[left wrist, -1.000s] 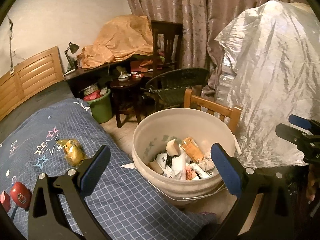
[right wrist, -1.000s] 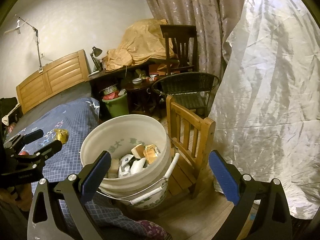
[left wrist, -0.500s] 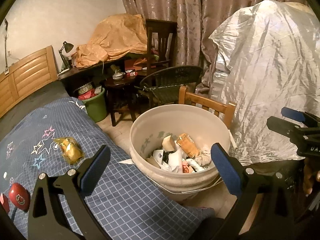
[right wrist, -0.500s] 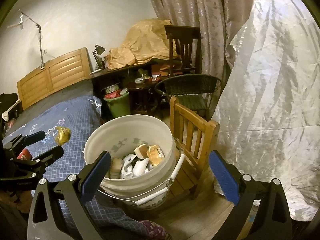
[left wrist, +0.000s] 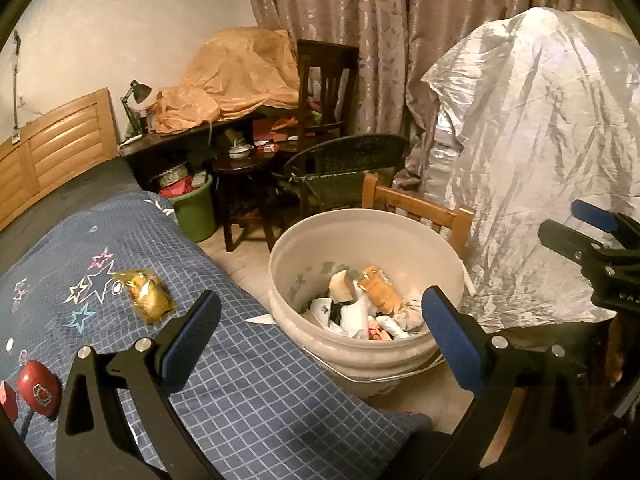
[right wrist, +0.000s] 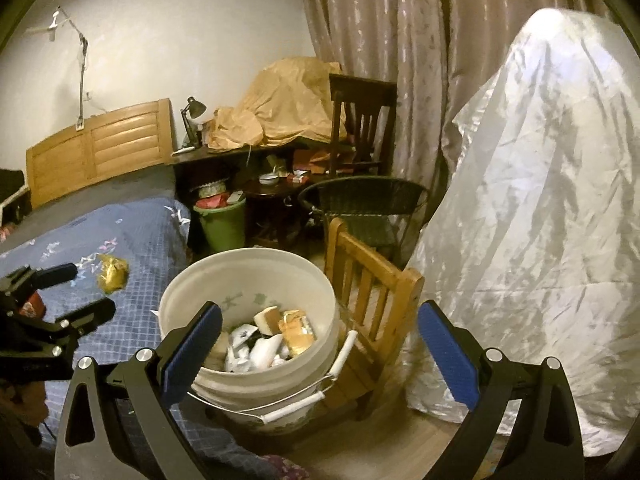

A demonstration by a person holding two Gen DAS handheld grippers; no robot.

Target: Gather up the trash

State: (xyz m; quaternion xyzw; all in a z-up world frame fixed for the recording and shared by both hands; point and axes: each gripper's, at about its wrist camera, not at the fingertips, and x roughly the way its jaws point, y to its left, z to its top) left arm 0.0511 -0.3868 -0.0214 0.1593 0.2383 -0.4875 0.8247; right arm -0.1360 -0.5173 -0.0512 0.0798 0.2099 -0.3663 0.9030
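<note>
Your left gripper (left wrist: 320, 320) hangs with fingers spread wide and empty; the yellow wrapper (left wrist: 146, 296) lies on the blue bedspread (left wrist: 248, 380) at its ten o'clock, and two red items (left wrist: 38, 394) at eight o'clock. The white bucket (left wrist: 304, 256), holding collected trash, stands beside the bed at one o'clock; your right gripper (right wrist: 320, 344) also gapes empty, with that bucket at its twelve o'clock, against a small wooden chair (right wrist: 376, 280).

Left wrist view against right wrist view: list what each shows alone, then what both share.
Only the left wrist view shows the round red object on the blue checked bedspread clearly. Only the right wrist view shows the white bucket's wire handle with white grip and the thin lamp arm on the wall. Both show the white plastic bucket of trash, the crumpled yellow wrapper, the green bin, and the left gripper and right gripper open and empty.
</note>
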